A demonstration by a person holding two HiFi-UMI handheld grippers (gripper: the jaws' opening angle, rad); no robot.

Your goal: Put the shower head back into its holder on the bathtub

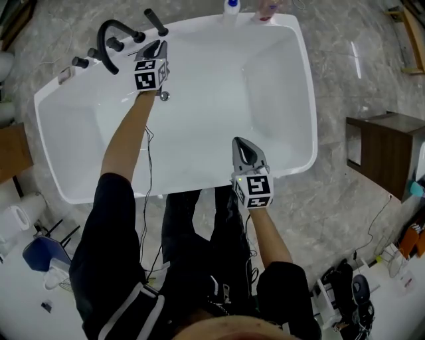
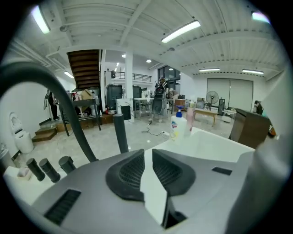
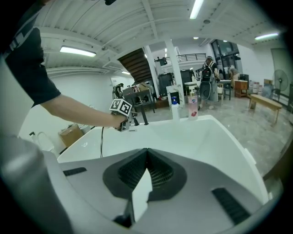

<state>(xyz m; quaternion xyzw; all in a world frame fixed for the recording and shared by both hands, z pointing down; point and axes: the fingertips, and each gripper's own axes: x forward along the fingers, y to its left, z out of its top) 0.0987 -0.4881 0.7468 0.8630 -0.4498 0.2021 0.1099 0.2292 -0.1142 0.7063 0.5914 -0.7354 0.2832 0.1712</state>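
A black stick-shaped shower head [image 1: 156,22] [image 2: 121,133] stands on the back left rim of the white bathtub [image 1: 292,80], beside the black arched faucet spout [image 1: 106,38] [image 2: 59,100]. My left gripper [image 1: 158,46] [image 2: 148,151] hovers just inside that rim, close in front of the shower head. Its jaws stand a narrow gap apart with nothing between them. My right gripper [image 1: 244,143] [image 3: 147,150] is shut and empty, over the tub's near rim. From the right gripper view the left gripper [image 3: 120,114] shows across the tub.
Black knobs [image 1: 80,62] [image 2: 46,169] line the rim left of the spout. Bottles [image 1: 231,5] [image 2: 177,125] stand at the tub's far end. A drain [image 1: 164,95] sits in the tub floor. A brown cabinet [image 1: 388,149] stands at the right.
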